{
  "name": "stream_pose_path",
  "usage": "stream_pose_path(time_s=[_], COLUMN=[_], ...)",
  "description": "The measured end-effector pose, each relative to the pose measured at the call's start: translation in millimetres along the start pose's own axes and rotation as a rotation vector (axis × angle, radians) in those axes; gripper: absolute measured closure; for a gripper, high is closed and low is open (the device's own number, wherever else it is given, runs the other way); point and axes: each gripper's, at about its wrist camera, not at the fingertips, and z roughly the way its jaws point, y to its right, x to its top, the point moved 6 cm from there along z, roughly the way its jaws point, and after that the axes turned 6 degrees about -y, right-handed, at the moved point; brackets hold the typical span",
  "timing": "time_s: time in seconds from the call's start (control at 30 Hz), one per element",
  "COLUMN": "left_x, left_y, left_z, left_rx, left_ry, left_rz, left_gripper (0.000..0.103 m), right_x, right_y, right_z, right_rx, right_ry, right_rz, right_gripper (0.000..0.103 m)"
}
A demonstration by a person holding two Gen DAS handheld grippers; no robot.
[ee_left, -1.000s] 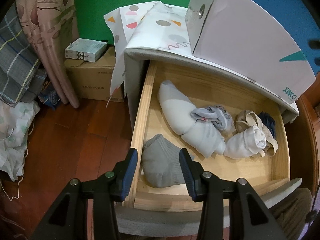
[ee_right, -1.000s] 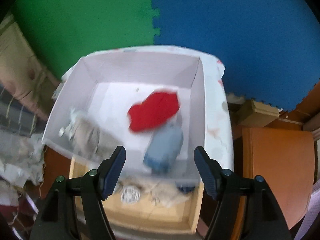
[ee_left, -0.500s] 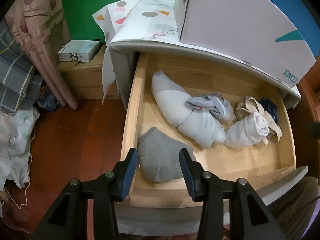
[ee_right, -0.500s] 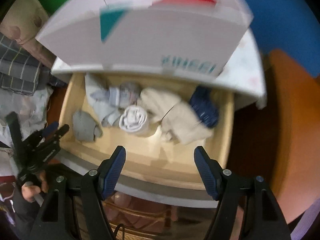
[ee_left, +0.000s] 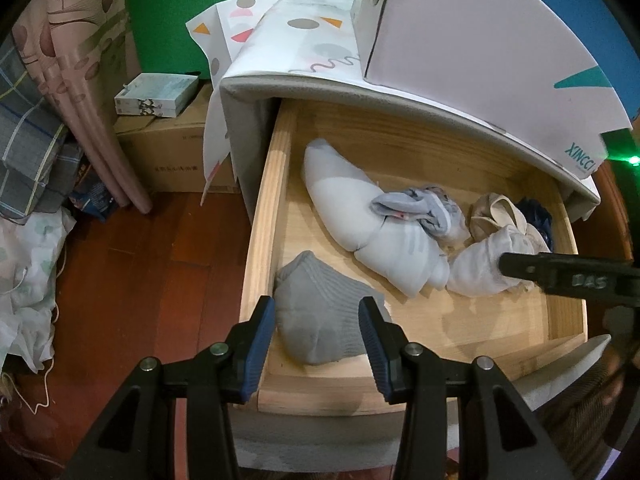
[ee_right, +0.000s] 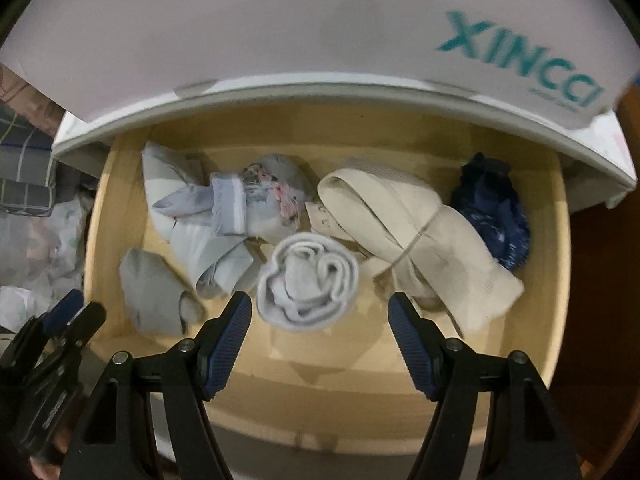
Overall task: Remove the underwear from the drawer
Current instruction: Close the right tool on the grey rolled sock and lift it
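We see the underwear still in the open wooden drawer (ee_right: 560,280), bunched toward its middle and right. A white rolled piece (ee_right: 308,280) lies at the centre front, a cream piece (ee_right: 420,240) tied with a thin band beside it, and a dark blue patterned piece (ee_right: 496,216) against the right wall. To the left sit a pale blue-grey bundle (ee_right: 224,216) with a floral scrap tucked in, and a grey sock (ee_right: 156,296) near the front left corner.

The right tool (ee_right: 320,312) hangs over the white roll with its jaws wide, one on either side and touching nothing. The left tool (ee_left: 316,328) hovers at the drawer's front left corner, jaws moderately apart and empty, framing the grey sock (ee_left: 320,312) in its own view; whether it touches the drawer's edge we cannot tell.

Overhanging the back of the drawer is the cabinet top (ee_left: 400,100), and on it a white box (ee_left: 480,52) printed "XINCCI" in teal, with smaller print beneath too blurred to read. A patterned sheet (ee_left: 288,28) with triangles and dots lies under the box. Left of the cabinet, on the wooden floor (ee_left: 140,260), stand a cardboard carton (ee_left: 172,148) with unreadable print, a small boxed pack (ee_left: 156,92) on top, a pink curtain (ee_left: 60,60) and plaid fabric (ee_left: 28,140).
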Motion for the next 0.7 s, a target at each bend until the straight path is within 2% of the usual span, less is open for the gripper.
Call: stream_pose_path(time_s=[0.07, 0.13, 0.27, 0.4, 0.5, 0.7], left_x=[0, 0, 0, 0, -1, -1], left_y=[0, 0, 0, 0, -1, -1], left_z=[0, 0, 1, 2, 3, 3], left_rx=[0.0, 0.003, 0.005, 0.011, 0.01, 0.013], left_ry=[-0.002, -0.003, -0.004, -0.006, -0.011, -0.012], left_rz=[0.001, 0.0, 0.0, -0.002, -0.005, -0.002], left_gripper=[0.059, 0.059, 0.059, 0.059, 0.059, 0.059], right_x=[2, 3, 5, 9, 11, 2], right_y=[-3, -6, -12, -17, -19, -13], right_z=[11, 18, 29, 40, 39, 35], right_rx=[-0.02, -0.021, 0.022, -0.035, -0.028, -0.038], right_ry=[-0.017, -0.03, -0.057, -0.067, -0.057, -0.063], right_rz=[-0.013, -0.018, -0.008, -0.043, -0.038, -0.033], right_gripper=[0.039, 0.046, 0.049, 0.051, 0.057, 0.061])
